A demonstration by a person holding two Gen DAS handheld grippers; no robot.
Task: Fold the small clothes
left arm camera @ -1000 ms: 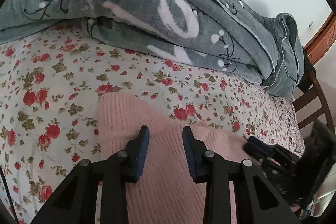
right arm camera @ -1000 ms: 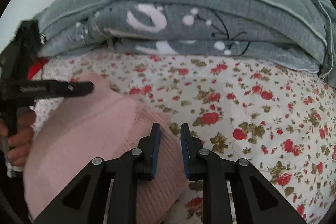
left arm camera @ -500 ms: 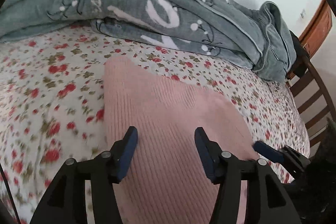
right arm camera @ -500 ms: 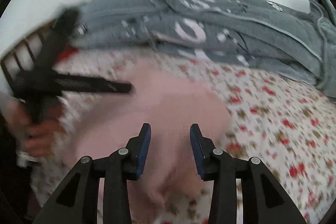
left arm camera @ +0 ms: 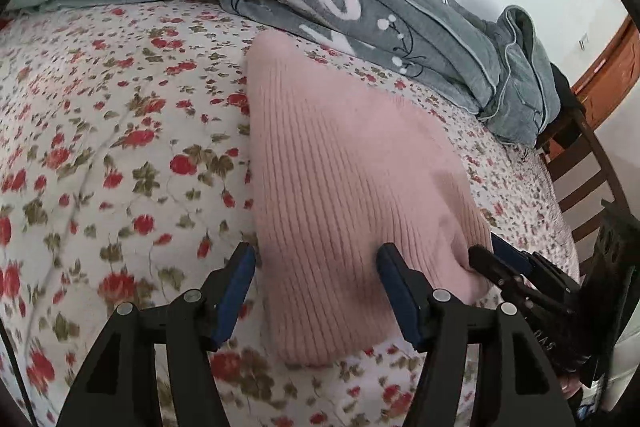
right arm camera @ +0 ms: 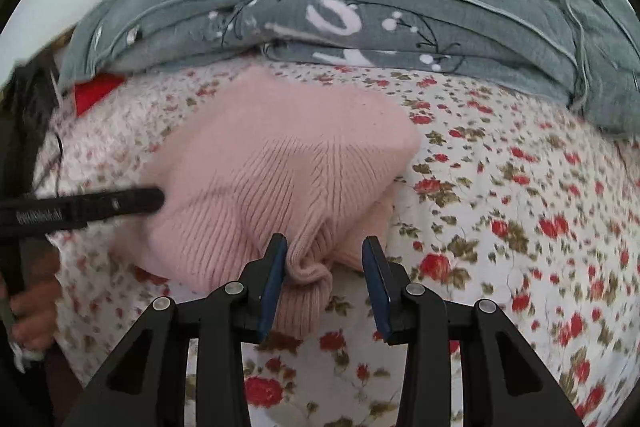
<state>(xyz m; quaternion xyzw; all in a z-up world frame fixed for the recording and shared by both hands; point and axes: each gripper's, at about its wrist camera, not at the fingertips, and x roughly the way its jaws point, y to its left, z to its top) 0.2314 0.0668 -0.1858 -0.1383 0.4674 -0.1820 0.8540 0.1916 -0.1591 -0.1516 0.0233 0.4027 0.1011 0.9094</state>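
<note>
Pink ribbed knit garment (left arm camera: 344,163) lies folded on the floral-print bedsheet (left arm camera: 100,131), at 12 o'clock from both my tongs. My left gripper (left arm camera: 316,287) and right gripper (right arm camera: 325,279) gape wide, holding nothing. Risk: the bunched cuff between my right jaws could snag and undo the fold.

Both grippers, left gripper (left arm camera: 316,277) and right gripper (right arm camera: 325,267), are matte black frames with silver screws and dark-blue fingertip pads (right arm camera: 276,275).

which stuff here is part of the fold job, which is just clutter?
In the job:
pink knit garment
left claw, open
right claw, open

Lying about:
grey quilt
red item
wooden chair
floral bedsheet
</note>
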